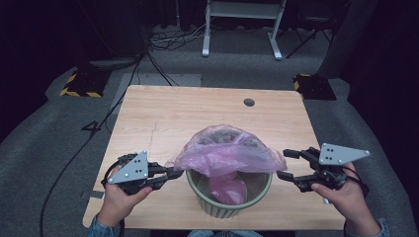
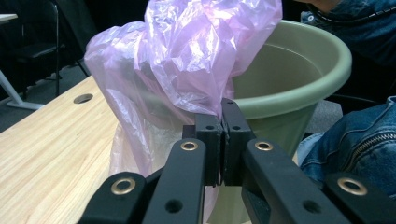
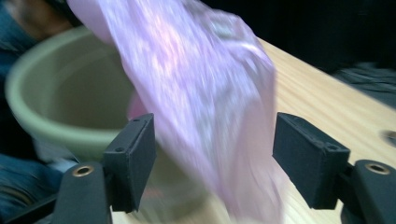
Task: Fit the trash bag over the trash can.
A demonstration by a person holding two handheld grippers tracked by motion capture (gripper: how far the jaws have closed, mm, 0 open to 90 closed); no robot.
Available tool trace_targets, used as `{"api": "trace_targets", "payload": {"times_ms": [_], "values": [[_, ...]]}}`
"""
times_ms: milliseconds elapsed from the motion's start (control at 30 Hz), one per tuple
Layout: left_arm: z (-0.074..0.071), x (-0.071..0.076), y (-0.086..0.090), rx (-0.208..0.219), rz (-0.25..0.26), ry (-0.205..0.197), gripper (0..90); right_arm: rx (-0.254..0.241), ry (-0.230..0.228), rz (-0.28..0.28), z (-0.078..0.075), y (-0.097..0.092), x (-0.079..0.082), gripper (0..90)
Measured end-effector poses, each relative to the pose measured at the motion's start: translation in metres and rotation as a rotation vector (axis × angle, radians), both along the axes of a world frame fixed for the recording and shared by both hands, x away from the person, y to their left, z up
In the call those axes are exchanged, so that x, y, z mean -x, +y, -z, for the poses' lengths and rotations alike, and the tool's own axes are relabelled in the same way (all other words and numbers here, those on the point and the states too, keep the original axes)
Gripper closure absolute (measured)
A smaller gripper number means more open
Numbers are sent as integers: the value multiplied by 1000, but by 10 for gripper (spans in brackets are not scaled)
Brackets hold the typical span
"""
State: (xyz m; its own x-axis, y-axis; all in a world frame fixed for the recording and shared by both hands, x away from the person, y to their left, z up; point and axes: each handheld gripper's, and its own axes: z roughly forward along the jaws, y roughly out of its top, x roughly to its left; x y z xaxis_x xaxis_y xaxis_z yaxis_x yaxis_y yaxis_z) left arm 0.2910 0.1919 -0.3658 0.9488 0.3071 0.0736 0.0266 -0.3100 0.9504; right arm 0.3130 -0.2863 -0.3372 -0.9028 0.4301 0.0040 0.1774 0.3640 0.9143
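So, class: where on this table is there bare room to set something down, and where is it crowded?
The far half of the table is bare, from the pink bag back to the small round hole. The near middle is crowded: the green pot stands between the left hand-held gripper and right hand-held gripper.

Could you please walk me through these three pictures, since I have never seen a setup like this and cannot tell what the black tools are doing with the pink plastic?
A person sits at a wooden table and holds a hand-operated two-jaw gripper in each hand. The high view looks down from above that person. The other two pictures come from small cameras riding on the grippers, looking along their black jaws. On the table stands a green pot with a thin pink plastic bag draped into and over it. The left gripper is shut on the bag's edge, pinching the film beside the pot's rim. The right gripper is open: the bag hangs between its pads without being pressed, blurred in that view.
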Motion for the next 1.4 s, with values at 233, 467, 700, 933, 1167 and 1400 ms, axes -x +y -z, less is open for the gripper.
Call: {"api": "trace_targets", "payload": {"times_ms": [233,467,700,933,1167,1400], "values": [[2,0,1,-12,-4,6,880,-2,46,-97,-4,10,-8,763],[15,8,7,-18,28,38,893,97,34,-144,4,4,18,900],[29,12,1,-63,64,72,898,148,84,-214,24,0,36,900],[36,11,0,-46,83,92,899,156,167,-252,51,8,34,900],[36,14,-5,-57,109,81,898,212,224,-270,61,17,35,900],[36,12,-6,-49,112,83,898,239,238,-262,66,21,34,900]]}}
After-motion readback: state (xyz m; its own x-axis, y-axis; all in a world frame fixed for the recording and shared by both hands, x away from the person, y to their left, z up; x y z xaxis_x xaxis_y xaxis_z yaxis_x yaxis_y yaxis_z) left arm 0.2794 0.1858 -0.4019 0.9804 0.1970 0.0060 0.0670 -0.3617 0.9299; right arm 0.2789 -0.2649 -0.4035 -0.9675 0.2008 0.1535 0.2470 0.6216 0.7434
